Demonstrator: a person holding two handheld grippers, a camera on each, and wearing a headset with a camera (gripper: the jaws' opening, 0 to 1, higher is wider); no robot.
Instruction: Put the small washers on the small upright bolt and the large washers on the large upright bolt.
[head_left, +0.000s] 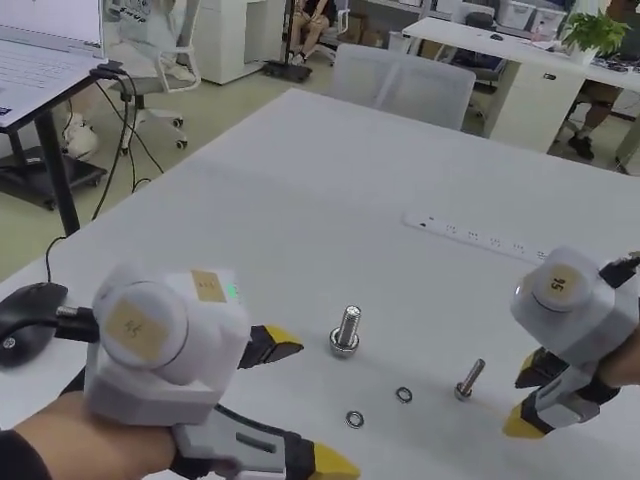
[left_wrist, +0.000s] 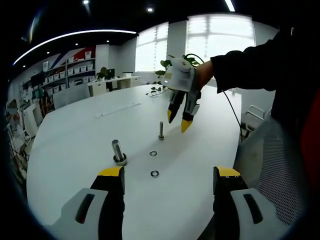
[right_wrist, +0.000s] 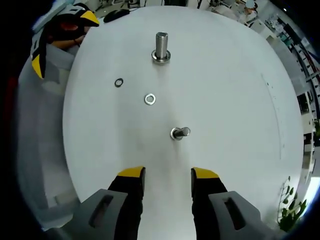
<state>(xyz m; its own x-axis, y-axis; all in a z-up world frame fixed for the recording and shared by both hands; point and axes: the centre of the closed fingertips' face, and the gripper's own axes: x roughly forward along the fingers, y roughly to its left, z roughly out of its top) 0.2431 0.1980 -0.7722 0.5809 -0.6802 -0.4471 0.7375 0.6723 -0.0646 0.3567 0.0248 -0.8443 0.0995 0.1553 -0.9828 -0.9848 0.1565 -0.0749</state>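
The large upright bolt (head_left: 346, 330) stands mid-table with a metal ring around its base. To its right, the small bolt (head_left: 468, 378) stands upright. Between them, two small washers lie flat on the white table, one (head_left: 404, 394) nearer the small bolt and the other (head_left: 354, 418) closer to me. My left gripper (head_left: 305, 400) is open at the lower left, short of the washers. My right gripper (head_left: 523, 402) is open just right of the small bolt (right_wrist: 180, 133). The left gripper view has both washers (left_wrist: 153, 153) (left_wrist: 154, 173) ahead of its open, empty jaws.
A white power strip (head_left: 480, 238) lies further back on the table (head_left: 300, 200). A black mouse (head_left: 25, 320) sits at the left edge. A grey chair (head_left: 400, 85) stands behind the far edge. A desk with a laptop is at the left.
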